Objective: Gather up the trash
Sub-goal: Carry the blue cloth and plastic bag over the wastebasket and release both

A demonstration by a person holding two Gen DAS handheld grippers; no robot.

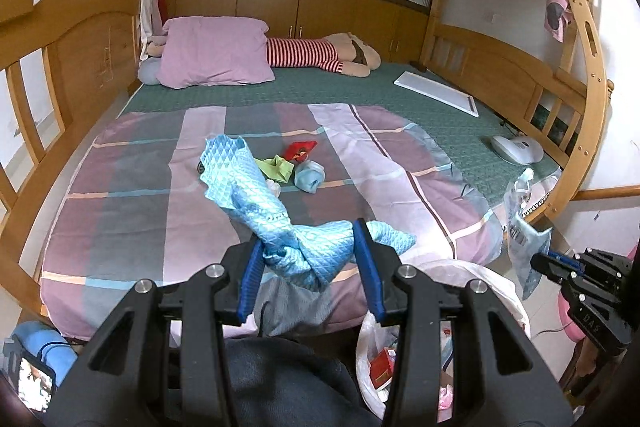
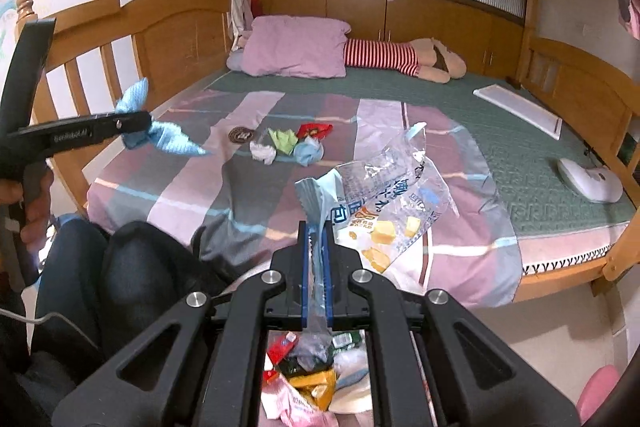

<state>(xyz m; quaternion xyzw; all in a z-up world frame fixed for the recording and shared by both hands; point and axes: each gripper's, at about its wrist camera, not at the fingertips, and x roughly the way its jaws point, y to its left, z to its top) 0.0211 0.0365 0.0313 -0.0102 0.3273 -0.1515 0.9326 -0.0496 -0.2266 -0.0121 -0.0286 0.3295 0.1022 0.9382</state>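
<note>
The left gripper (image 1: pixel 308 251) is clamped on a bunched light-blue quilted cloth (image 1: pixel 256 187), whose loose end stands up over the near part of the bed. The right gripper (image 2: pixel 317 239) has its jaws pinched nearly together on the edge of a clear plastic snack wrapper (image 2: pixel 384 195) with blue print and yellow pictures, which fans out to the right above the blanket. Right under both grippers, on the floor at the near side of the bed, is a white trash bag (image 1: pixel 496 291) already holding red, orange and pink packets. More trash lies farther off on the striped pink and grey blanket (image 2: pixel 200 195): a green paper (image 2: pixel 283 139), a red wrapper (image 2: pixel 316 129), a blue wad (image 2: pixel 309 151), a white wad (image 2: pixel 263 151) and a round brown lid (image 2: pixel 241 135). At the far end lie a pink pillow (image 1: pixel 218 51) and a striped doll (image 1: pixel 320 55).
</note>
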